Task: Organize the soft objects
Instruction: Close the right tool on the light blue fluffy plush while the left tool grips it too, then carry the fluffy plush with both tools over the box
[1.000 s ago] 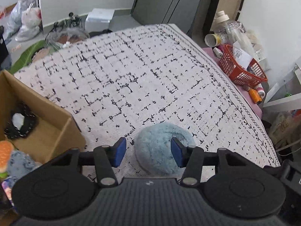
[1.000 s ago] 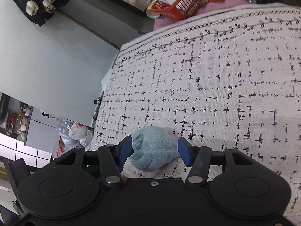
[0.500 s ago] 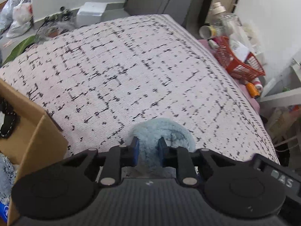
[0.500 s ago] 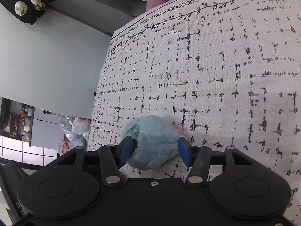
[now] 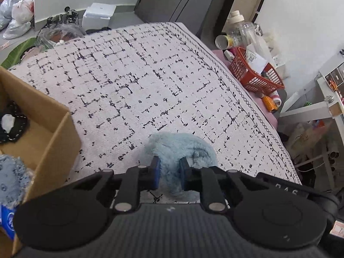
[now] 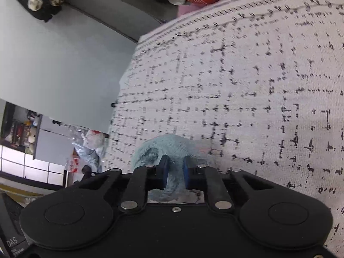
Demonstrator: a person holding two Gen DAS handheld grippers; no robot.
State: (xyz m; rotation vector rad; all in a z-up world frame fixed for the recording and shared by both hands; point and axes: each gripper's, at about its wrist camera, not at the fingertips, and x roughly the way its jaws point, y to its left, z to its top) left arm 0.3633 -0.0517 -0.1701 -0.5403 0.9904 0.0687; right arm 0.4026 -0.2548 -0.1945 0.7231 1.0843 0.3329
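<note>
A light blue fluffy plush (image 5: 185, 148) lies on the white, black-flecked bedspread (image 5: 139, 75). My left gripper (image 5: 168, 167) is shut on it, the blue pads squeezing a fold of its fur. The right wrist view shows the same kind of plush (image 6: 169, 146), and my right gripper (image 6: 174, 167) is closing on it, its pads pinching the fur between them. The underside of the plush is hidden behind both gripper bodies.
An open cardboard box (image 5: 58, 133) stands at the left, holding a black item (image 5: 13, 124) and another blue plush (image 5: 10, 176). A red basket (image 5: 253, 75) with bottles sits beyond the right edge of the bedspread. Bags and clutter lie on the floor behind.
Both grippers have gone from open around the plush to shut on it, the left first and then the right. The left view has shifted slightly, and the fur is now bunched up.
</note>
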